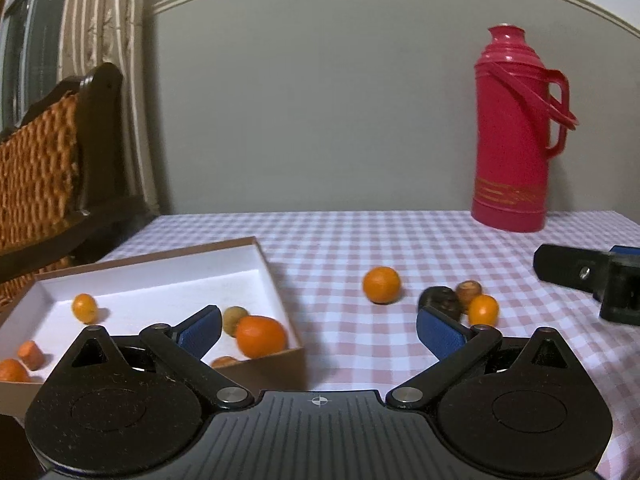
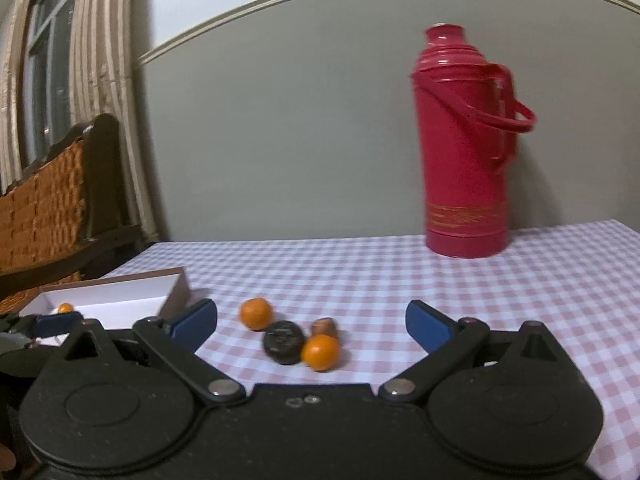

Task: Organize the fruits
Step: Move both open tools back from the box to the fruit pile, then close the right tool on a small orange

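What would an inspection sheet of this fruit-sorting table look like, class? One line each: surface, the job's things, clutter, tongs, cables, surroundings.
Surface: table under a pink checked cloth.
Job's things: open box at left holding several small fruits; on the cloth a lone orange, and a cluster of a dark fruit, a brown fruit and a small orange.
Clutter: red flask upright at the back.
Tongs: left tongs open, empty, near the box; right tongs open, empty, facing the cluster.
Cables: nothing seen.
Surroundings: grey wall, wicker chair, striped curtain at left.
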Demonstrator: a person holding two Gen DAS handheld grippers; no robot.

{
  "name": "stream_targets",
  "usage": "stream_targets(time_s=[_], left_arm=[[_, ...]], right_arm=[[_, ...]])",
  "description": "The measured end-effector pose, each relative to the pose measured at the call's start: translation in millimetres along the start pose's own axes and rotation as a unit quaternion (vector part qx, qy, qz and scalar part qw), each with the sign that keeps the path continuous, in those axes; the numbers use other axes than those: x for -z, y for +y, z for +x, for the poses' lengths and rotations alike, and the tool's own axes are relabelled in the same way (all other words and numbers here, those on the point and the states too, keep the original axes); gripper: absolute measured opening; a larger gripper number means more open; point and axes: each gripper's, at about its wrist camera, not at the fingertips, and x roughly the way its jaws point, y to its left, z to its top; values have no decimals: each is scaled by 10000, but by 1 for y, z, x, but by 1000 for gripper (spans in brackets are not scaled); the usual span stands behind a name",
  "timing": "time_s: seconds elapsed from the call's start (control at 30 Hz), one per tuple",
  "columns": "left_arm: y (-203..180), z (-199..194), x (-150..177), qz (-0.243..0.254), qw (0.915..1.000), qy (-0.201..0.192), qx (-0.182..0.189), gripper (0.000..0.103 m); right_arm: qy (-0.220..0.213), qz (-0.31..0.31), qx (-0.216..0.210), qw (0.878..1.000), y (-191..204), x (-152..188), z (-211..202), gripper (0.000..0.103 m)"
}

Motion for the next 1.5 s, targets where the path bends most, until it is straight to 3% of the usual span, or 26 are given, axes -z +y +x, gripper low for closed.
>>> stream_targets(time_s=[0.17,0.2,0.27,0.43,0.5,0.63,0.8,1.2,1.4,1.5], left_arm=[[-14,9,0,45,9999,70,114,101],[-17,10,0,58,9999,84,130,94],[-23,15,1,97,9995,187,217,88],[-31,26,4,47,9990,327,307,87],[-35,30,4,94,9987,361,333,82],[-40,38,5,109,9986,414,313,82],[-42,48,5,84,9981,515,314,64],[-37,62,2,127,9985,521,134,63],[-38,67,3,158,9980,593,122,63],[-41,67,3,224,9977,610,171,63]], right_arm=[[33,90,321,9994,-15,1,1,86],[65,104,364,9993,-18,2,2,81],[194,155,396,9989,-24,4,6,74],[463,185,358,9981,-27,10,19,64],[556,180,330,9977,-27,12,24,59],[711,304,261,9967,-28,15,34,57],[789,462,155,9957,-26,13,46,55],[1080,445,114,9931,-10,13,87,39],[1228,661,42,9902,-12,16,99,38],[1331,760,-49,9882,-13,17,103,27]])
